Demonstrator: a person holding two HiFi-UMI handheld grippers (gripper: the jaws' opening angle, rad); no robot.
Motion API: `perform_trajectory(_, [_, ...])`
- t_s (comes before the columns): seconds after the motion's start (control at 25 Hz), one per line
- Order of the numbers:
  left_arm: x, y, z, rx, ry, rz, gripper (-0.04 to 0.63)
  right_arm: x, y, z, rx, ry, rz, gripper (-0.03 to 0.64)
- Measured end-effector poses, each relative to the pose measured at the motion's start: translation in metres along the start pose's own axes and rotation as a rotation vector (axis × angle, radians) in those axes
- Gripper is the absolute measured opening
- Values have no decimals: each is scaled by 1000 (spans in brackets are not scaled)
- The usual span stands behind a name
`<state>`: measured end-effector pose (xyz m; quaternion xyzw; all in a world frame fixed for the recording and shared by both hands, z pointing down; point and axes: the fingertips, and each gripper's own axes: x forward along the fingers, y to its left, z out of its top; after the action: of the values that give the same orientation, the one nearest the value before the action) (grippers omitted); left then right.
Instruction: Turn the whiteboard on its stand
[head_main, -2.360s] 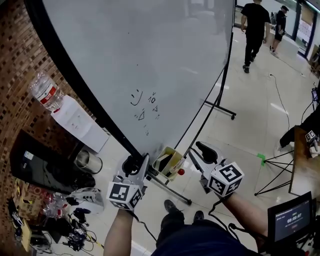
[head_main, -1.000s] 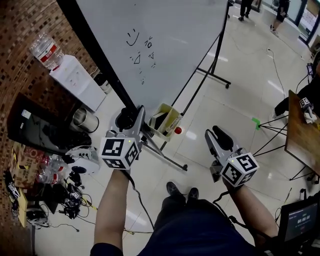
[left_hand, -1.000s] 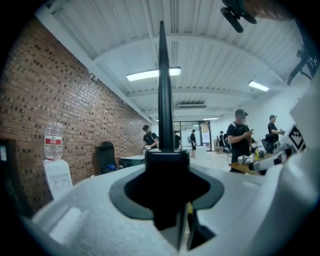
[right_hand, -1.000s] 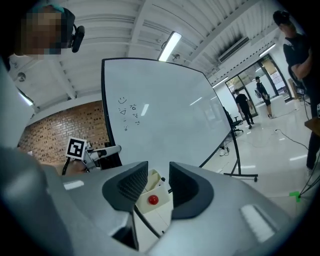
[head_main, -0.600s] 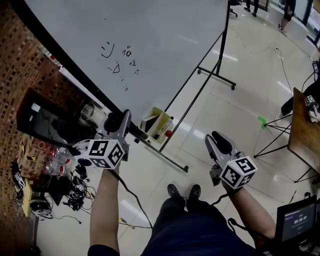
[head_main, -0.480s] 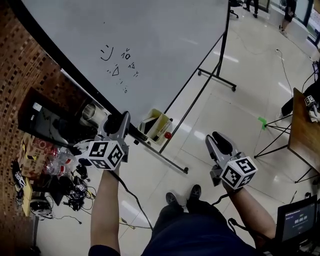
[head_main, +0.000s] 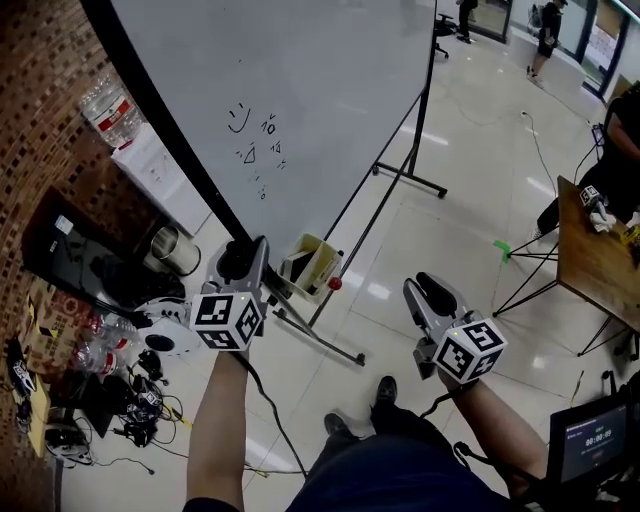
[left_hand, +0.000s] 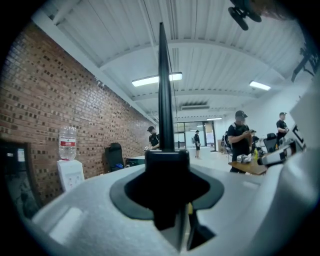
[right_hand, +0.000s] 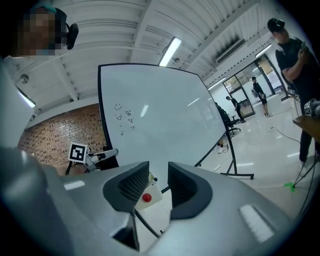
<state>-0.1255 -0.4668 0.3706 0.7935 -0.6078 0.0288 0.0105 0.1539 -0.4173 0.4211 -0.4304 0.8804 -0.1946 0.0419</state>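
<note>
The whiteboard (head_main: 330, 90) on its wheeled stand (head_main: 410, 180) fills the upper head view; small marker doodles (head_main: 255, 140) show on it. Its black frame edge (head_main: 160, 130) runs down to my left gripper (head_main: 245, 258), which is shut on it. In the left gripper view that frame edge (left_hand: 162, 90) stands edge-on between the jaws of the left gripper (left_hand: 166, 172). My right gripper (head_main: 425, 292) hangs over the floor to the right, apart from the board. The right gripper (right_hand: 157, 181) faces the whiteboard (right_hand: 165, 115); its jaws are closing with nothing between them.
A yellowish pen box (head_main: 308, 265) with a red knob (head_main: 334, 283) hangs on the stand's lower bar. At the left are a water dispenser (head_main: 150, 170), a metal cup (head_main: 172, 250), a black case (head_main: 70, 250) and floor cables (head_main: 130, 410). A wooden table (head_main: 600, 260) and tripod (head_main: 530, 265) stand right.
My right gripper has come away from the stand's lower bar and now hangs free to the right. The left gripper has kept its hold on the frame while the board shifted in view.
</note>
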Motion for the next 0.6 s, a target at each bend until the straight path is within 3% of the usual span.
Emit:
perform_trajectory(0.32, [-42, -14, 4, -3, -46, -31, 163, -28, 39, -16, -34, 19, -49, 114])
perform_trajectory(0.6, [-73, -18, 9, -7, -38, -22, 163, -49, 56, -21, -16, 33, -34, 113])
